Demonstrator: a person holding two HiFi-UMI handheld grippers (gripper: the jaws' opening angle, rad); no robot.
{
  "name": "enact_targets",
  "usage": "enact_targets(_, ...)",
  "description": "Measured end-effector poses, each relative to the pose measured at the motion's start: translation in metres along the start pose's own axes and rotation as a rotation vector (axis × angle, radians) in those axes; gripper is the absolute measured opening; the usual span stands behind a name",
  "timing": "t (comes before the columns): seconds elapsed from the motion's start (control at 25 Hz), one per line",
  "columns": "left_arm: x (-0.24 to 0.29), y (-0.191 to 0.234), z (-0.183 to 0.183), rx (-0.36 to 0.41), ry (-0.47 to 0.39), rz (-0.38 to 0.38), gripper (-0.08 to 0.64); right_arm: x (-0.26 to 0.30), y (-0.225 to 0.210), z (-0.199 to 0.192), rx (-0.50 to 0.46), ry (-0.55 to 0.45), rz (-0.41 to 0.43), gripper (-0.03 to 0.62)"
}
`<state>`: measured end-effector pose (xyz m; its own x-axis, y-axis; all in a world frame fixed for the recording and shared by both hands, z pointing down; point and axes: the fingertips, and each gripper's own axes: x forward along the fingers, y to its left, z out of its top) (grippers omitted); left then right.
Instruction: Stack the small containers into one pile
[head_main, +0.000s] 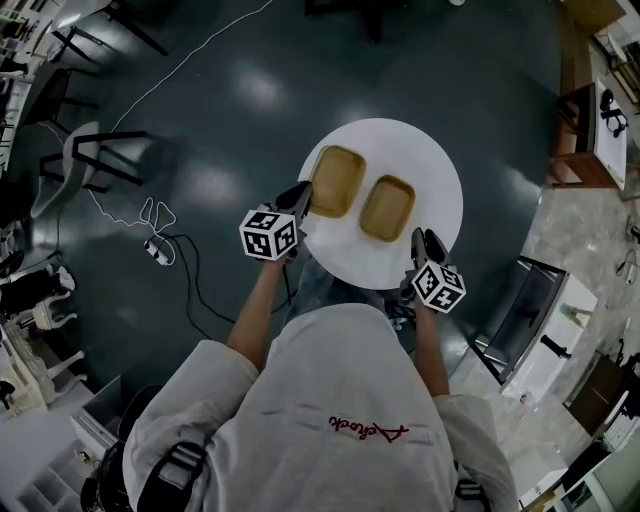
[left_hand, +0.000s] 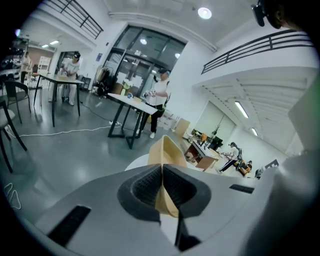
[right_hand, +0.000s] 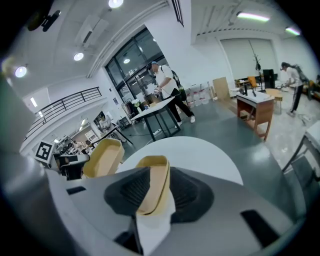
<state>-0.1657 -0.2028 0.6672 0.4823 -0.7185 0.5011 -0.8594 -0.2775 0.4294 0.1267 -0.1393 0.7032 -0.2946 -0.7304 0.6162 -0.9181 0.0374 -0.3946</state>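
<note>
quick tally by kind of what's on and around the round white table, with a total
tan containers: 2, the left container and the right container
grippers: 2, the left gripper with its fingers shut on the left container, the right gripper with its fingers shut on the right container
round white table: 1
total: 5

Round table (head_main: 432, 160): we find its far rim and right side bare. The left container (head_main: 336, 181) and right container (head_main: 388, 208) fill the middle, just beside each other, a slim gap between. The dark floor (head_main: 250, 90) all round lies open; a white cable (head_main: 152, 214) loops well left.
</note>
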Motion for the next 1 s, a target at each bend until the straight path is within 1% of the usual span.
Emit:
enact_targets(0.16, -0.007, -0.022, 0.013, 0.005, -0.041, -0.029, 0.021, -0.01, -0.002, 0.006, -0.002, -0.025, -0.005, 0.132)
enact_targets(0.32, -0.004, -0.05, 0.019, 0.005, -0.053, -0.064, 0.021, -0.023, -0.006, 0.018, 0.001, -0.053, -0.01, 0.132)
enact_targets(0.68, 0.018, -0.111, 0.013, 0.012, -0.044, -0.134, 0.021, -0.052, -0.036, 0.025, 0.004, -0.077, -0.021, 0.129)
enact_targets(0.84, 0.026, -0.129, 0.008, 0.019, -0.03, -0.149, 0.021, -0.062, -0.049, 0.028, 0.014, -0.085, -0.026, 0.129)
enact_targets(1.0, 0.036, -0.141, -0.004, 0.01, -0.007, -0.155, 0.021, -0.069, -0.062, 0.027, 0.02, -0.087, -0.034, 0.129)
